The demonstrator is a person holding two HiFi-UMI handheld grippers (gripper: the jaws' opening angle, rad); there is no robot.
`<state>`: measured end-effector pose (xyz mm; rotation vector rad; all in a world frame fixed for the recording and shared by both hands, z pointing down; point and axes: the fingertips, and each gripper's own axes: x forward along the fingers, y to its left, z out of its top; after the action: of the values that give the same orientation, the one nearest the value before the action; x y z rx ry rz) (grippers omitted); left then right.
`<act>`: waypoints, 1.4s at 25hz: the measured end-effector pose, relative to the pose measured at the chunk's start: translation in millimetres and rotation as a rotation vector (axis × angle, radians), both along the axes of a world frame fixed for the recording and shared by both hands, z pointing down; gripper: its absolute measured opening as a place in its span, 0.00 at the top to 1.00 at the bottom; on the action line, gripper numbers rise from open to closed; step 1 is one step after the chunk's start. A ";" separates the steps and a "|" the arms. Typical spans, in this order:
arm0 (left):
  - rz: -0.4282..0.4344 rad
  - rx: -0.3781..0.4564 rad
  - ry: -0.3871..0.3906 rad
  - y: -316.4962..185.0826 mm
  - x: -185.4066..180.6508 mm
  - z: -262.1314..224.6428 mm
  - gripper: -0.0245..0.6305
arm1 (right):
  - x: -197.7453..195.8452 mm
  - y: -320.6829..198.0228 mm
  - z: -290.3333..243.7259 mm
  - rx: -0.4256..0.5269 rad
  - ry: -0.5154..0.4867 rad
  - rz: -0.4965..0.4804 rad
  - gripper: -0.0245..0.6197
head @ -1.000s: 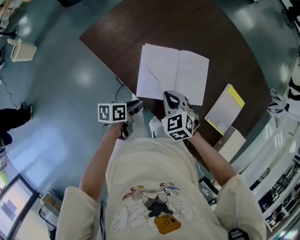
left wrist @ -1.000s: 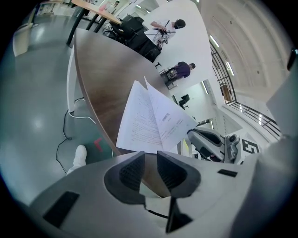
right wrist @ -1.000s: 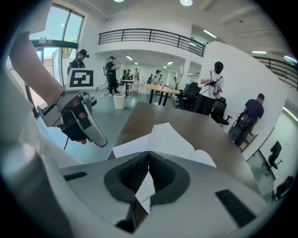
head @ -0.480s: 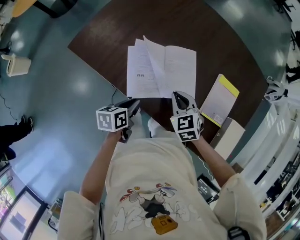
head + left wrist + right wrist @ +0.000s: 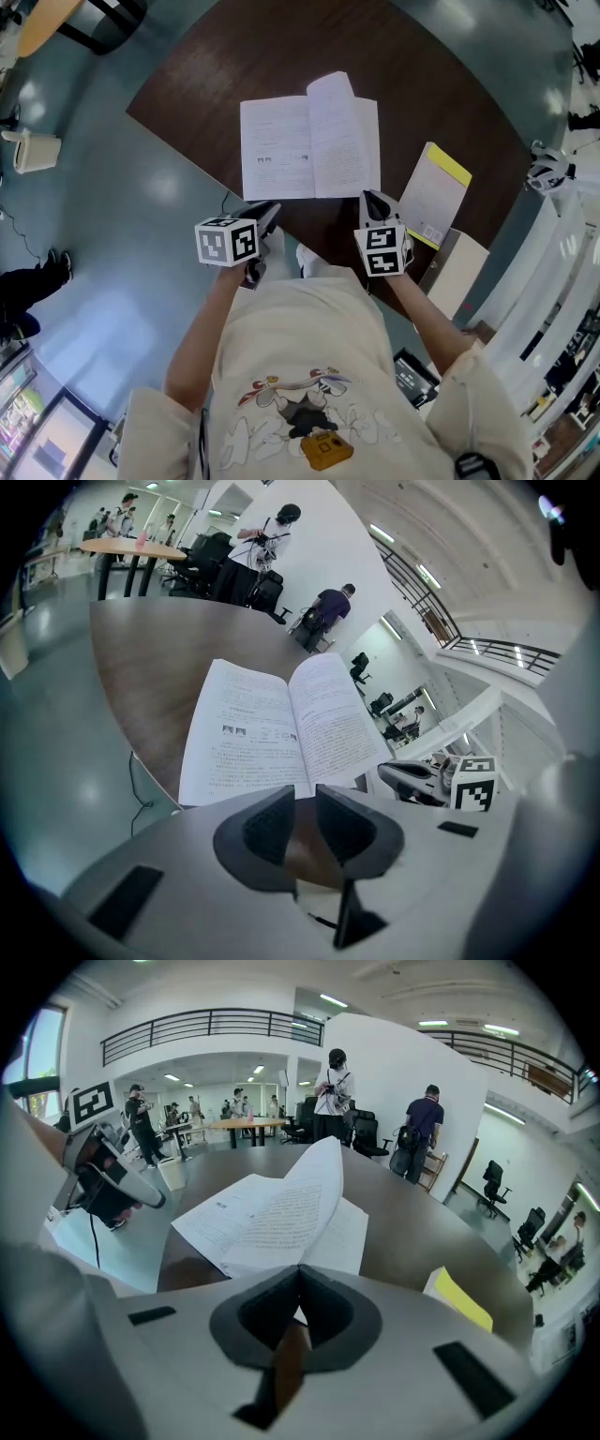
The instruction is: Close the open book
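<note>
book (image 5: 281,150), spine pointing away, spread crosswise

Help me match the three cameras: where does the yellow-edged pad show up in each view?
Head view: the yellow-edged pad lies right of centre, just right of the open book.
Left gripper view: not in it.
Right gripper view: at lower right, on the table's near edge.
Shared landmark: the open book, mid-frame in the left gripper view and the right gripper view.

Brightly lit from ceiling strips (image 5: 333,1000); glare spots on glossy floor (image 5: 164,183); heavily fisheye-warped, dark-vignetted at corners; mostly sharp.
</note>
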<state>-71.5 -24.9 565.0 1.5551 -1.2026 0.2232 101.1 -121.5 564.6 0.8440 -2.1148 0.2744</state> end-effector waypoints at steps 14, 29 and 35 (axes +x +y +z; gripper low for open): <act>-0.006 -0.012 -0.011 9.6 8.0 -2.6 0.85 | 48.0 2.1 49.7 -0.126 0.091 0.139 0.95; -0.085 -0.018 0.007 37.2 -15.3 1.0 0.85 | -86.0 52.4 3.3 0.043 0.054 -0.359 0.75; -0.109 -0.014 0.007 43.5 -20.2 2.1 0.85 | -108.4 73.3 24.8 0.090 0.154 -0.576 0.66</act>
<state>-91.7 18.6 567.1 1.4719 -1.2733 0.1542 -7.3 -48.3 589.4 0.2649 -2.1330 -0.1838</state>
